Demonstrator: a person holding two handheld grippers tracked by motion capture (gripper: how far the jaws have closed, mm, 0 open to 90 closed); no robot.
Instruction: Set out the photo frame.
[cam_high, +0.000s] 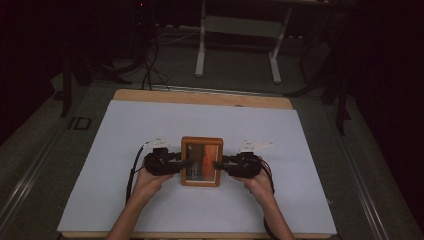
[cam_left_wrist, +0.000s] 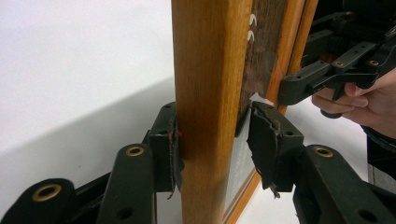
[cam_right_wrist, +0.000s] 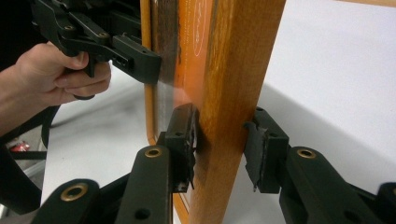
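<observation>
both tongs are on the wooden picture frame (cam_high: 202, 161) at once: your left tongs (cam_high: 181, 163) straddle its left rail, your right tongs (cam_high: 219, 163) straddle its right rail. in the left gripper view one pad (cam_left_wrist: 173, 144) touches the wood while the other pad (cam_left_wrist: 261, 140) sits on the picture side, so that pair looks clamped. in the right gripper view one pad (cam_right_wrist: 187, 135) presses the front, but the far pad (cam_right_wrist: 259, 144) stands just off the wood, so that grip isn't fully closed. the frame sits mid-counter on the white sheet (cam_high: 125, 150). you're in the grasp step, by my read; next you'll want the right side squeezed home, then an even lift with both hands.
</observation>
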